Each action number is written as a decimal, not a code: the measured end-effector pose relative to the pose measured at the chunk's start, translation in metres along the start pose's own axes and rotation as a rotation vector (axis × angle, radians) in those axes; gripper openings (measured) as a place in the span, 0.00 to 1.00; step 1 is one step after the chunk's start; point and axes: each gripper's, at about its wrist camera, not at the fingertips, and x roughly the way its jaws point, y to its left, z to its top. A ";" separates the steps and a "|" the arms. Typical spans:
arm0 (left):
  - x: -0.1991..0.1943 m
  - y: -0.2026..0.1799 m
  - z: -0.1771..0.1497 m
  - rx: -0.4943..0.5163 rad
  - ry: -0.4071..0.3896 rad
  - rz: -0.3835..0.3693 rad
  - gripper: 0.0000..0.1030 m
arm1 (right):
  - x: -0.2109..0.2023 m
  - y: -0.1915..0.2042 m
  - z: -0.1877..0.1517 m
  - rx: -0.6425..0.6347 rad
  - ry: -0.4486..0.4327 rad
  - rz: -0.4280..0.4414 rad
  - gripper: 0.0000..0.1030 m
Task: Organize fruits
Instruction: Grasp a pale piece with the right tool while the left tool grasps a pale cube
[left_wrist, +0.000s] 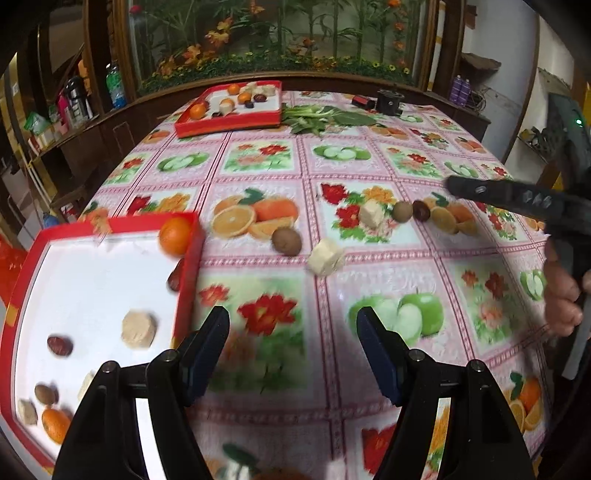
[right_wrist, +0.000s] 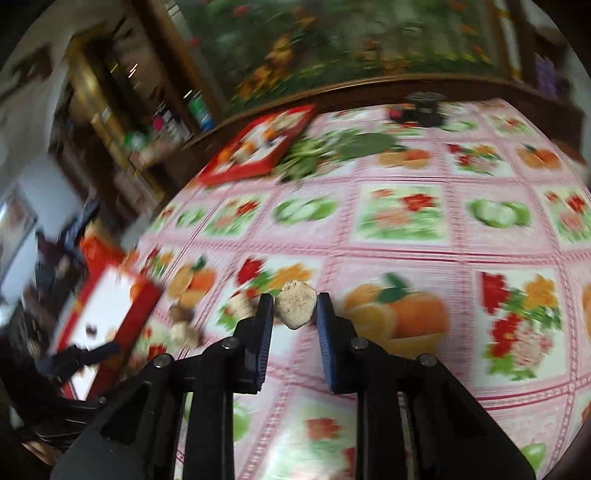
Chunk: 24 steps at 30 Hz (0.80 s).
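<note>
Fruits: partly sorted. Near red tray (left_wrist: 190, 269) at left of tabletop (left_wrist: 369, 295) holds orange (left_wrist: 175, 236), pale chunk (left_wrist: 138, 329), dark date (left_wrist: 60, 345), brown kiwi (left_wrist: 46, 393) + a few more pcs at its near corner. Loose on tabletop: kiwi (left_wrist: 287, 241), pale cube (left_wrist: 325, 256), second cube (left_wrist: 371, 213), small kiwi (left_wrist: 402, 211), date (left_wrist: 421, 210). Far tray (left_wrist: 229, 127) at back edge, already stocked; greens (left_wrist: 321, 118) beside it.

Step in hand, judged: carry phase. Right gripper (right_wrist: 295, 308) clamped on beige chunk (right_wrist: 295, 308), chunk pinched at fingertips, lifted clear of tabletop. Right wrist view heavily blurred, so in transit, likely toward near tray (right_wrist: 110, 306) at lower left of that view.

Left gripper (left_wrist: 291, 325) spread wide, nothing between fingers, hovering over tabletop just right of near tray wall. Nearest loose pcs (kiwi, pale cube) lie ahead of it, apart from fingertips, slightly right of ctr.

Next move, judged:
- Right: swing chunk left over tray wall, lower onto bare white floor, release. Avoid pcs already inside; clear the wall first.
- Left: advance to kiwi or cube, straddle, close. Kiwi round, may roll; cube flat-sided, easier pinch.
- Keep both grippers apart near tray; paths cross there.

Hand (left_wrist: 561, 295) on right gripper handle seen at right edge of left wrist view.
</note>
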 end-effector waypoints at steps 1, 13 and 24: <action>0.003 -0.001 0.003 0.001 -0.002 -0.005 0.69 | -0.001 -0.006 0.002 0.022 0.000 -0.010 0.25; 0.044 -0.014 0.017 -0.009 0.049 -0.065 0.61 | 0.019 -0.020 -0.003 0.140 0.135 -0.004 0.25; 0.056 -0.018 0.026 0.007 0.035 -0.077 0.30 | 0.027 0.000 -0.011 0.088 0.172 0.013 0.25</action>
